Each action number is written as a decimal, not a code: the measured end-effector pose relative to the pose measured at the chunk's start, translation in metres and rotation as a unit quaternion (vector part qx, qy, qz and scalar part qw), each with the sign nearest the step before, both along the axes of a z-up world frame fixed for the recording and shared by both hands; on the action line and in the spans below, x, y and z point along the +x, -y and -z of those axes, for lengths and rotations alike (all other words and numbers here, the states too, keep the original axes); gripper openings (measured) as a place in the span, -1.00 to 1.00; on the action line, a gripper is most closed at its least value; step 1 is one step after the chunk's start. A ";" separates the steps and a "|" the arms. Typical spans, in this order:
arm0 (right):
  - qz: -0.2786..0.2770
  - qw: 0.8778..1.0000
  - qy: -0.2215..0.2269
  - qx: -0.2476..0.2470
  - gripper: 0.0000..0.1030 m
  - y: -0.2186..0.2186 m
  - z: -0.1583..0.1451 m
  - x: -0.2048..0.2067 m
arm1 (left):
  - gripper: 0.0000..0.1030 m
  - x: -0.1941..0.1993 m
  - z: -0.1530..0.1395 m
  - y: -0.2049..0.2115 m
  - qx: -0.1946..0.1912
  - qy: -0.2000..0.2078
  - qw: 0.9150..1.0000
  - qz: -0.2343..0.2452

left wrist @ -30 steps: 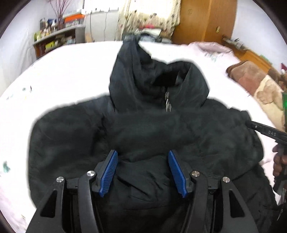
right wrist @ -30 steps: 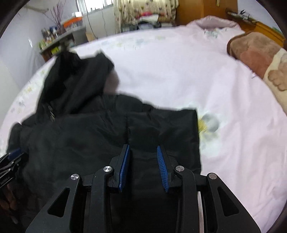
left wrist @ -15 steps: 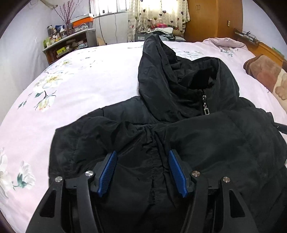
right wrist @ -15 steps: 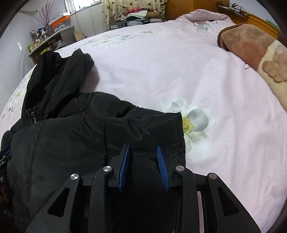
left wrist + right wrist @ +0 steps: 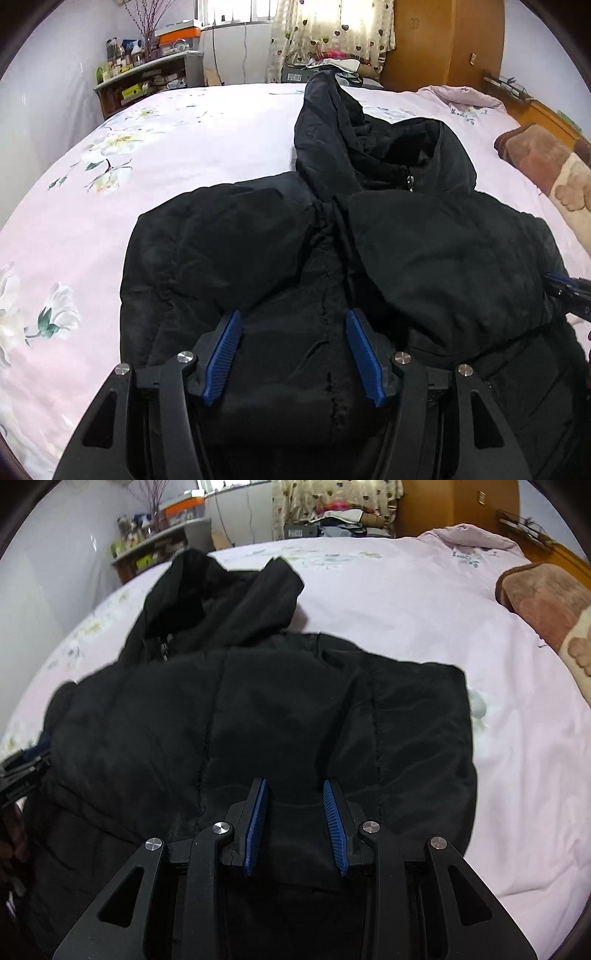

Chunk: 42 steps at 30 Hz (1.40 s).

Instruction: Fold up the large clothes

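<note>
Compared with a second before, I saw both views had sharpened and closed in on the black padded jacket, which lay spread on the pink floral bedsheet; its sleeves now sat folded across the chest, where earlier the body had looked wider and blurrier. The left gripper had dropped nearer the jacket's lower front, over the zip seam, its ribbed blue pads standing wide with fabric between them; I could not tell whether they pinched it. The right gripper held its blue pads closer together over the jacket's right-hand folded sleeve, with dark cloth between them, and again I could not tell whether they were gripping it. The jacket was matte, quilted in long stitched channels, puffy and softly creased, and its hood rose in a crumpled peak beyond the collar, a small metal zip pull glinting there. A plush brown blanket lay right of the jacket.
</note>
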State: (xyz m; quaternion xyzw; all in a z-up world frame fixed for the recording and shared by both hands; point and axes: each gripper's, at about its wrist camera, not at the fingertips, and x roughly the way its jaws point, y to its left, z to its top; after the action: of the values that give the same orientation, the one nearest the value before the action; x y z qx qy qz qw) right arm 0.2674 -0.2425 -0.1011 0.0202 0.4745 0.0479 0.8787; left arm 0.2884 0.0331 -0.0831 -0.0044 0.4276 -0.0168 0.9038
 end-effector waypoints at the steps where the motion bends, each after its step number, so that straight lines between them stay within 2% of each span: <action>1: 0.002 1.000 -0.002 0.000 -0.37 0.000 0.002 0.002 | 0.19 0.000 -0.001 0.001 0.003 0.000 1.000 0.001; 5: 0.001 1.000 -0.008 -0.007 -0.37 -0.001 -0.004 0.004 | 0.19 -0.004 -0.010 0.002 -0.002 -0.005 1.000 0.001; 8: 0.007 1.000 0.001 -0.002 -0.37 -0.004 -0.019 -0.005 | 0.19 -0.020 -0.026 -0.005 -0.017 0.009 1.000 0.001; 17: 0.004 0.999 0.026 0.025 -0.37 -0.022 -0.056 -0.068 | 0.19 -0.087 -0.066 -0.013 -0.038 0.029 0.999 0.009; 20: 0.003 0.999 0.031 0.037 -0.24 -0.029 -0.065 -0.087 | 0.19 -0.104 -0.075 -0.011 -0.045 0.027 0.999 0.007; 24: -0.006 0.998 0.033 0.044 -0.23 -0.038 -0.074 -0.103 | 0.19 -0.116 -0.085 -0.009 -0.055 0.031 0.998 0.012; 31: -0.014 0.998 0.041 0.055 -0.23 -0.044 -0.092 -0.102 | 0.20 -0.106 -0.104 -0.009 -0.077 0.043 0.996 0.015; 35: -0.018 0.997 0.051 0.057 -0.23 -0.045 -0.105 -0.092 | 0.23 -0.095 -0.117 -0.008 -0.075 0.055 0.995 0.022; 42: -0.027 0.996 0.061 0.055 -0.23 -0.044 -0.121 -0.052 | 0.25 -0.046 -0.131 -0.003 -0.070 0.063 0.995 0.037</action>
State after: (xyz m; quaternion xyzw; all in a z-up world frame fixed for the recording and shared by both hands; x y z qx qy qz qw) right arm 0.2152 -0.1986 0.0197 0.0525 0.4170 0.0986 0.9020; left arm 0.2428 0.0358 0.0482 -0.0508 0.3675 -0.0806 0.9251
